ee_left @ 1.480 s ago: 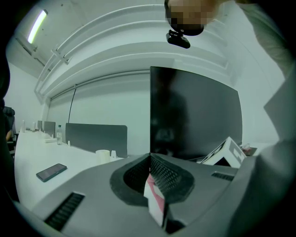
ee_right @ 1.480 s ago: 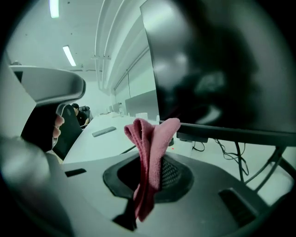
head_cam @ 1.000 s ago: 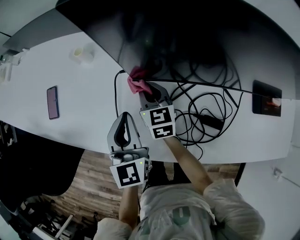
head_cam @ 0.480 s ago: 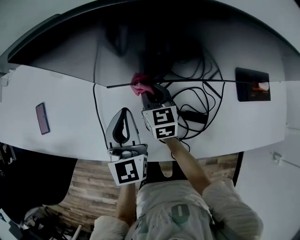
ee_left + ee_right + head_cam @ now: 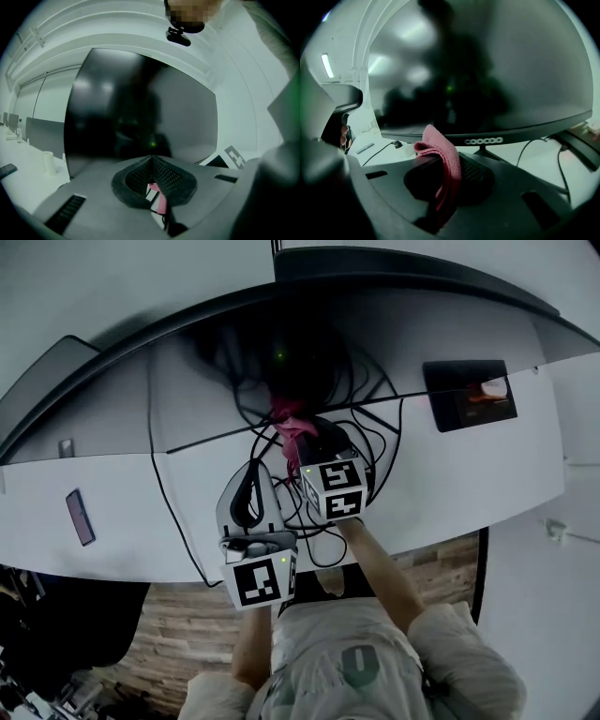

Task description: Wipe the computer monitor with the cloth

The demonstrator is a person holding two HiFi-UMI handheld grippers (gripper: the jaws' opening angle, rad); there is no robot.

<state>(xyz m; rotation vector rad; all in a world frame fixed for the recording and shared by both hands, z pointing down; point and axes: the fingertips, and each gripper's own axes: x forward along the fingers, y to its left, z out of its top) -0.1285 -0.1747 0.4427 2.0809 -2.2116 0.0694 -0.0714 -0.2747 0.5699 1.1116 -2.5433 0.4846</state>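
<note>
Right gripper (image 5: 302, 439) (image 5: 452, 186) is doing the work here. Its jaws are clamping tight on a crumpled pinkish-red microfibre cloth (image 5: 286, 413) (image 5: 439, 149), with a fold of it sticking up past the tips. It's holding the cloth right up by the lower edge of the big curved black computer monitor (image 5: 206, 381) (image 5: 487, 70), just left of the logo on the bezel. Honestly can't tell whether the cloth is pressing on the glass or sitting a hair off it.

Left gripper (image 5: 253, 474) (image 5: 151, 161) is hanging just beside the right one, lower over the white desk (image 5: 112, 512). Its jaws are sitting tips together with nothing between them, pointing at the screen (image 5: 140, 117).

A tangle of black cables (image 5: 298, 512) is lying under both grippers, and a dark slim phone (image 5: 80, 517) is lying well off to the left.
</note>
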